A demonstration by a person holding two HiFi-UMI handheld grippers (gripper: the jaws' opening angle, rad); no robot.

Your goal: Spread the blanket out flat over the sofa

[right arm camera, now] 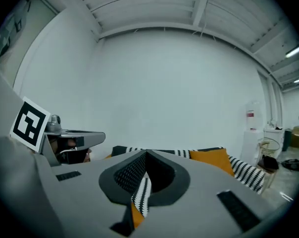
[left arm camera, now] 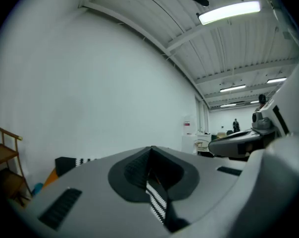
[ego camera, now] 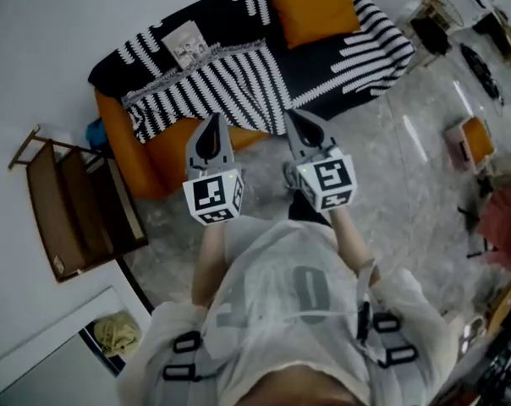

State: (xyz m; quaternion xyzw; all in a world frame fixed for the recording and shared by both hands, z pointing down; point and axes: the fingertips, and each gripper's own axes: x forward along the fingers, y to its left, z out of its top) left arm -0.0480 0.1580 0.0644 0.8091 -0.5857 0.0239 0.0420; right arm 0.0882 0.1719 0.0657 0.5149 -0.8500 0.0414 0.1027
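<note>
A black-and-white striped blanket lies over the orange sofa, with one part folded back on the left half. An orange cushion rests on it at the back. My left gripper and right gripper hang side by side above the sofa's front edge, pointing at the wall. Both are shut, with nothing seen between their tips. In the left gripper view the jaws meet, and stripes of the blanket show below them. The right gripper view shows the same: the right gripper over the blanket.
A small printed sheet or book lies on the blanket's left part. A wooden rack stands left of the sofa against the wall. An orange box and a chair stand on the marble floor to the right.
</note>
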